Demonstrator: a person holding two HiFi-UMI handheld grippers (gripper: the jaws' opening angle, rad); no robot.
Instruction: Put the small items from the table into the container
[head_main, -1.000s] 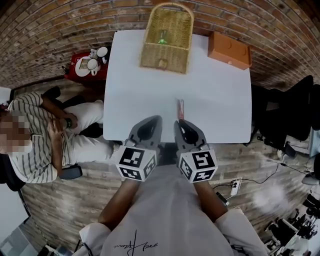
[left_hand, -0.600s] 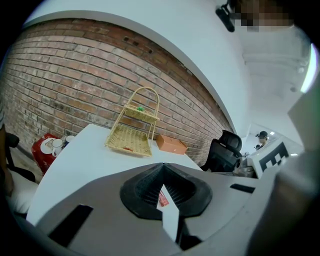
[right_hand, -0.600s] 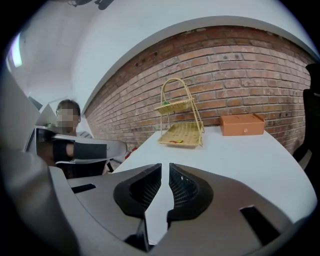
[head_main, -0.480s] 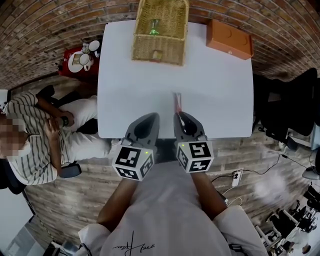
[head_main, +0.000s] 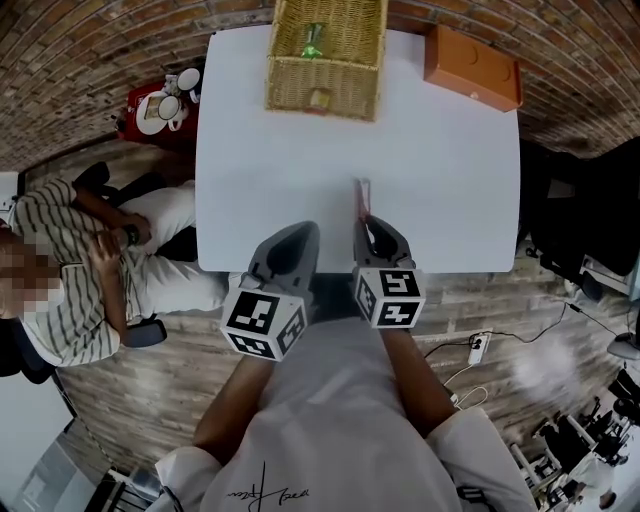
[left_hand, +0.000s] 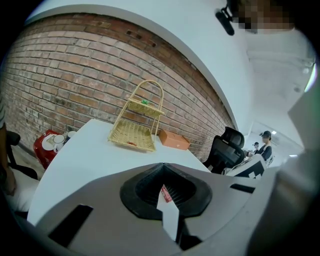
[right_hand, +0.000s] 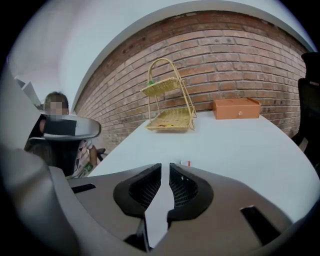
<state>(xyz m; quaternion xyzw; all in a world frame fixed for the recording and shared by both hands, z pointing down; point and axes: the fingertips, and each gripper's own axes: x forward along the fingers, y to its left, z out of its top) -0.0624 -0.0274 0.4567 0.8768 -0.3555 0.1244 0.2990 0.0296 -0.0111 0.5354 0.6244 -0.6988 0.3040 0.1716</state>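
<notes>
A thin red and white packet (head_main: 361, 198) lies on the white table (head_main: 440, 170), near its front edge. My right gripper (head_main: 368, 224) points at it from just behind, jaws shut with nothing between them; in the right gripper view the packet (right_hand: 185, 163) peeks over the right jaw. My left gripper (head_main: 298, 236) hangs beside it to the left, shut and empty. The two-tier wicker basket (head_main: 325, 55) stands at the table's far edge with a green item (head_main: 312, 40) on its upper tier and a small reddish one (head_main: 320, 98) on the lower. The left gripper view shows the packet (left_hand: 165, 194) through its jaws.
An orange box (head_main: 472, 68) sits at the table's far right corner. A person in a striped shirt (head_main: 70, 270) is seated left of the table, beside a red stand with cups (head_main: 160, 105). A black office chair (head_main: 590, 220) stands right.
My right gripper has sunk and edged forward, so its tip now sits just behind the packet. The left gripper has hardly moved.
</notes>
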